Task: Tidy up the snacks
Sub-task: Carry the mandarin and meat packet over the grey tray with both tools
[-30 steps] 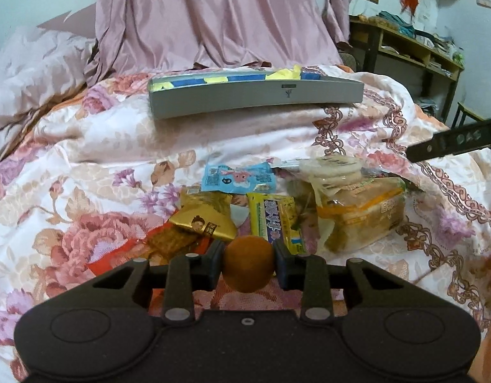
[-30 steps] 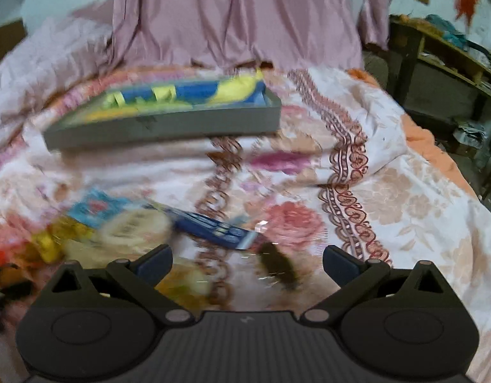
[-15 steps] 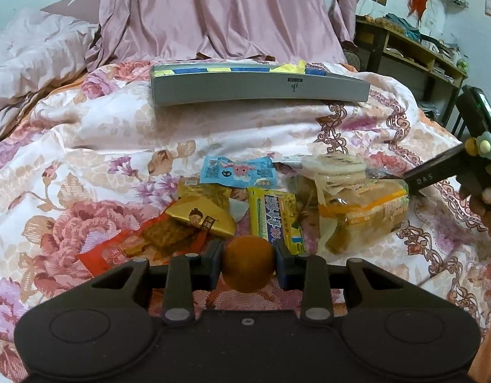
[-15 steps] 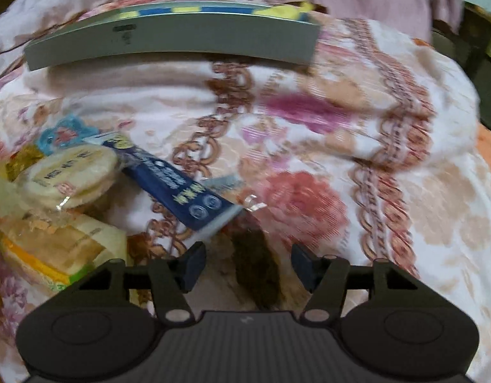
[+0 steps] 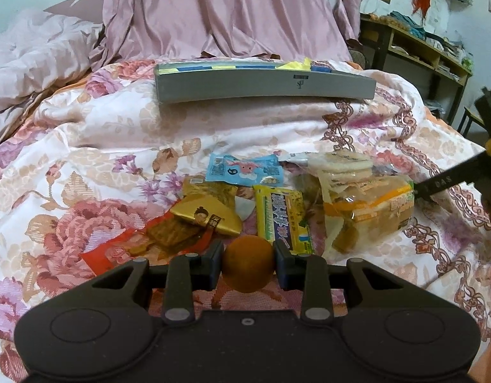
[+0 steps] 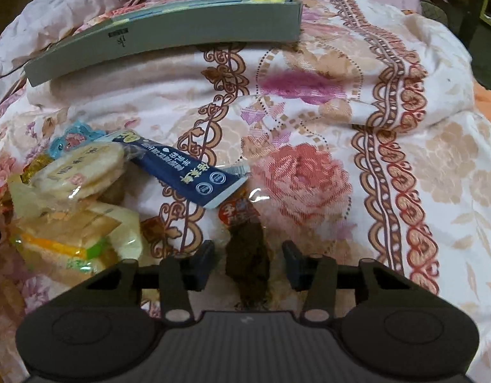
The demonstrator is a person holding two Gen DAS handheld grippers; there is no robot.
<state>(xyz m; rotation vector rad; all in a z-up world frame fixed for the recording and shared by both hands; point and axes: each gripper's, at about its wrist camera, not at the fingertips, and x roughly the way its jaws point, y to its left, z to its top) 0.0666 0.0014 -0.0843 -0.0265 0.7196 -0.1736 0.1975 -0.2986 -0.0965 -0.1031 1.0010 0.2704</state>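
Observation:
My left gripper (image 5: 248, 260) is shut on a round orange-brown snack (image 5: 248, 271), held above the flowered bedspread (image 5: 95, 146). Ahead of it lies a snack pile: a light blue packet (image 5: 245, 169), a yellow bar (image 5: 282, 220), a gold packet (image 5: 207, 214) and a bagged loaf (image 5: 370, 210). My right gripper (image 6: 248, 255) is open, with one finger on either side of a dark brown snack in clear wrap (image 6: 248, 265) and neither touching it. A dark blue sachet (image 6: 184, 169) and round rice crackers (image 6: 82, 169) lie just beyond. A long grey box (image 6: 168, 35) holding blue and yellow packets sits at the back.
In the left wrist view the grey box (image 5: 264, 86) lies across the bed's far side, below a pink curtain (image 5: 226, 12). A red packet (image 5: 117, 252) lies at the pile's left. Wooden shelves (image 5: 418, 48) stand at the right. The right gripper's black body (image 5: 449, 182) shows at the right edge.
My right gripper has come down and forward, and its fingers have narrowed to either side of the dark brown snack. The left gripper keeps hold of the round snack and has barely shifted.

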